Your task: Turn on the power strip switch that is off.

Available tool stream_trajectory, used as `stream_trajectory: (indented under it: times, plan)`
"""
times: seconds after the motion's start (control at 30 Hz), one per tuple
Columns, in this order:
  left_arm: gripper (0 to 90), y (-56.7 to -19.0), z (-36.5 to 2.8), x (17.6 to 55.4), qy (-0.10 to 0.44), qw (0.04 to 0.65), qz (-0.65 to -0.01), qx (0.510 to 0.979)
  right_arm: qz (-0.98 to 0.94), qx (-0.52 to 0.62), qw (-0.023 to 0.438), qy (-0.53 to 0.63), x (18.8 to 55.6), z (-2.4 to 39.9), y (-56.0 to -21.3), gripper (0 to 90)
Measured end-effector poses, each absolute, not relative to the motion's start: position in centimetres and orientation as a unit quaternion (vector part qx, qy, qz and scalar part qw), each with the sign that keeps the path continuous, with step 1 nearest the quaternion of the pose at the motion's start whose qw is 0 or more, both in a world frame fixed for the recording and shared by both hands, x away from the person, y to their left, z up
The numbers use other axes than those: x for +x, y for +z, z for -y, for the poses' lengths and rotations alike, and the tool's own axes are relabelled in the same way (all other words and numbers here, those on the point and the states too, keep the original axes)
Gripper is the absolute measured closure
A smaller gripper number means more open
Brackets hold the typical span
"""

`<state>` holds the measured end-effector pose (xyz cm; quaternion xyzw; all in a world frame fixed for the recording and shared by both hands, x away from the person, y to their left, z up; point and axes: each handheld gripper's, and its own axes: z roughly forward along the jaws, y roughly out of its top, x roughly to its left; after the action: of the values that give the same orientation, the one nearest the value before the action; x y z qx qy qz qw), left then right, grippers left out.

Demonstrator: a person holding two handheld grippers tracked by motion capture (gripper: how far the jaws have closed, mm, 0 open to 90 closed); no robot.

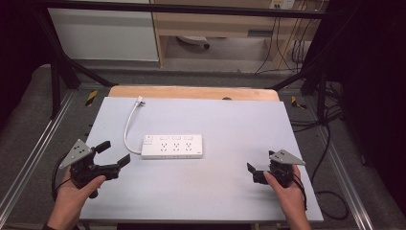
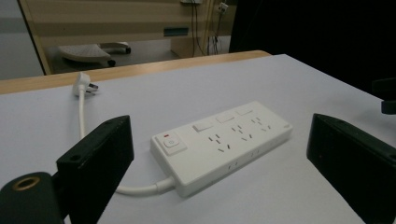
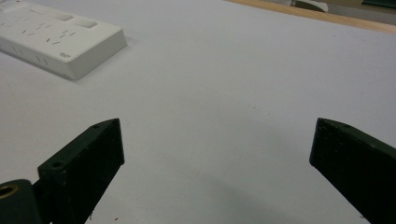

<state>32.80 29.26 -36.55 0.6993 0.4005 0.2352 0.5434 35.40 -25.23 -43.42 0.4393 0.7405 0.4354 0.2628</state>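
Observation:
A white power strip [image 1: 172,146] lies flat in the middle-left of the pale table [image 1: 230,120], sockets up, a switch with a red light at its left end [image 2: 170,142]. Its white cord curves back to a plug [image 1: 140,101] near the far edge. My left gripper [image 1: 113,154] hovers just left of the strip, open and empty, its jaws framing the strip [image 2: 224,140] in the left gripper view. My right gripper [image 1: 253,172] rests near the front right, open and empty. In the right gripper view the strip's right end [image 3: 60,39] sits at the upper left.
A wooden strip [image 1: 191,92] borders the table's far edge. Black frame legs [image 1: 55,81] stand at the back corners, and cables [image 1: 330,139] trail over the floor to the right. Bare table surface spreads between the strip and the right gripper.

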Motion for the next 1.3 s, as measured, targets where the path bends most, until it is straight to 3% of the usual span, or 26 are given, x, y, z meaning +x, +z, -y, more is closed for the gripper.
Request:
stream_trajectory:
  times: [0.43,0.7,1.3]
  plan:
    - [7.1,-35.7,-27.9,34.2,0.215,0.550,-0.392,0.706,-0.744,0.435,0.261,0.435,35.3,25.0,-43.5,3.1]
    - [3.6,-35.4,-27.0,35.4,0.222,0.550,-0.390,0.704,-0.745,0.438,0.260,0.431,35.3,25.1,-43.5,3.2]
    - [5.1,-35.2,-25.5,37.5,0.228,0.547,-0.390,0.705,-0.745,0.453,0.252,0.420,35.2,25.4,-43.7,3.3]
